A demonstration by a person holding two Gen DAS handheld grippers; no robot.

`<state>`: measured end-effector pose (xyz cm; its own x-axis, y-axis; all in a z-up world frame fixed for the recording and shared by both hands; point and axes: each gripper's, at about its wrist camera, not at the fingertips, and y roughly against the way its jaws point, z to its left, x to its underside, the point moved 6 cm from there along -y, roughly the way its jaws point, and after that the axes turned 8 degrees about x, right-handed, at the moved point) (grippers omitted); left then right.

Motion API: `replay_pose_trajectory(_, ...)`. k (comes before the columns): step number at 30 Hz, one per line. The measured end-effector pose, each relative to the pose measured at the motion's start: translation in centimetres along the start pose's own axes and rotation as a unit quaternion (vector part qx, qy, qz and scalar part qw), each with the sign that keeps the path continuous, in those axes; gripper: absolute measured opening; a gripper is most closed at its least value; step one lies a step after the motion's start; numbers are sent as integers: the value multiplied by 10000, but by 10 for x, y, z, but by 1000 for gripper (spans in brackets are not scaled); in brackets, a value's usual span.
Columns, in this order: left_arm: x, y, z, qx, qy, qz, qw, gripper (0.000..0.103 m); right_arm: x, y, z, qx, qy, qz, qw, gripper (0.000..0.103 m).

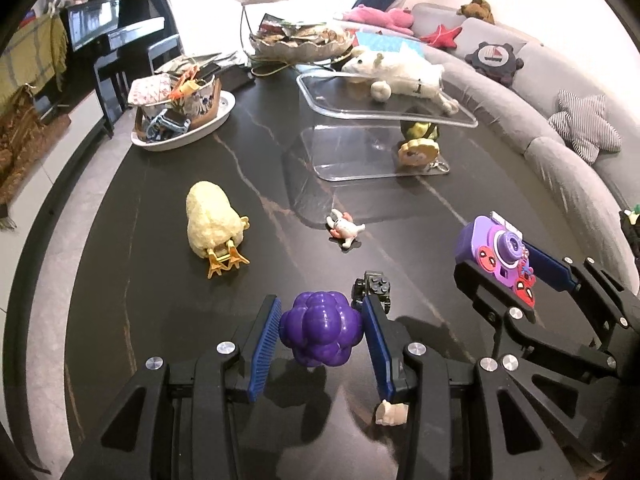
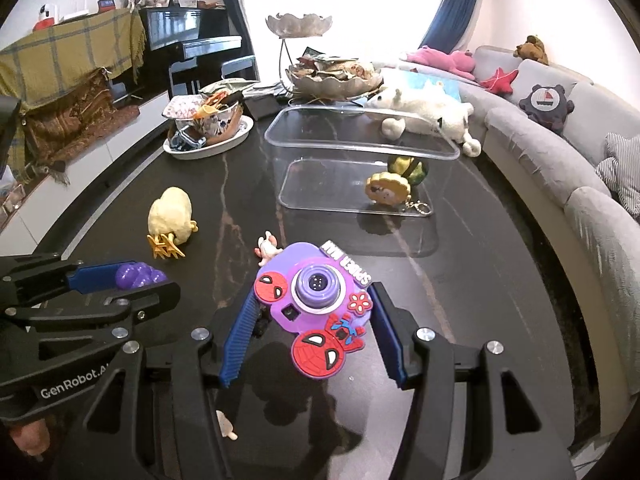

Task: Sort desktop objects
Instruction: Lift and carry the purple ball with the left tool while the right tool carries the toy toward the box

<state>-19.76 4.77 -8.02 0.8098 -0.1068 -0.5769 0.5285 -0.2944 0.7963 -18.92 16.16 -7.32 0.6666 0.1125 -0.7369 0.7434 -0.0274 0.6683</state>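
Left tongs (image 1: 320, 330) are clamped on a purple bumpy ball (image 1: 320, 330), right tongs (image 2: 314, 316) on a toy camera (image 2: 314, 316), both lifted above the bench (image 1: 152, 288); carrying to the clear bin (image 2: 360, 148) is judged next

"SPIDER MAN" – upside down on purple toy camera (image 2: 316, 304); "GenRobot.AI" – left tongs (image 2: 132, 280) body.

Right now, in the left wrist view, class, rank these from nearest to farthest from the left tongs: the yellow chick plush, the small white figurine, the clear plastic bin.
1. Small white figurine, just ahead of the left tongs, slightly right.
2. Yellow chick plush, ahead to the left, lying on its side.
3. Clear plastic bin, farthest, beyond the figurine toward the sofa side.
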Motion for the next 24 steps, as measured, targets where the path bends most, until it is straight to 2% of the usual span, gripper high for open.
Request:
replay_pose_trajectory(16, -16, 39, -14, -63, -190, -419, 9989, 38, -23, 41, -6, 169, -41, -332, 9993, 53)
replay_pose_trajectory(24, -34, 61, -25, -192, -249, -746, 9967, 37, -44, 61, -15, 219, -141, -616, 9978, 52)
